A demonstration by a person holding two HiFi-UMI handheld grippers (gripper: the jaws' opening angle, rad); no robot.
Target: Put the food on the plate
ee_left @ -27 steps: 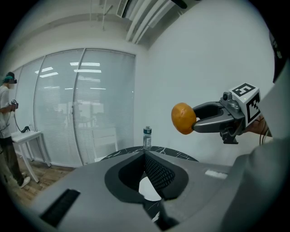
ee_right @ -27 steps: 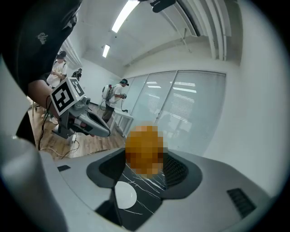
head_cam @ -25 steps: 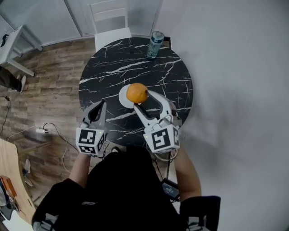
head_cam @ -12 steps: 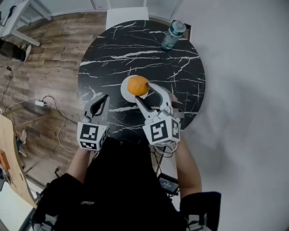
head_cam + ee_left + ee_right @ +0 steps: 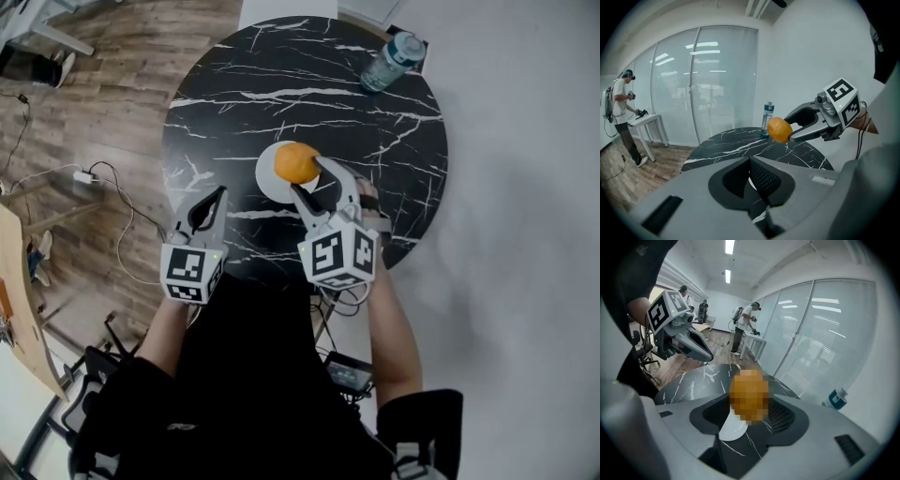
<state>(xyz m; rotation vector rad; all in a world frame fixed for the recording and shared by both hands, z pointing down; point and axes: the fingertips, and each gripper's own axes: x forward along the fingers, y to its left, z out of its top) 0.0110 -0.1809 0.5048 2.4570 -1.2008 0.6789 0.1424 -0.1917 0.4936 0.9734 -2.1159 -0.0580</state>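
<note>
The orange is pinched right at the tips of the right gripper, with one jaw on each side of it and both spread wide around the fruit. It's pretty much round, so there's barely a long axis. From the right gripper view it looks a touch taller than wide, standing up-down between the jaws, but I can't tell which way any stem end faces. It's held up off the table. The white plate sits just below and a bit behind the jaw tips on the black marble table. Out past the jaws, well off toward the far edge, stands a water bottle. The left gripper is apart on the other side, tips together and nothing in them.
</note>
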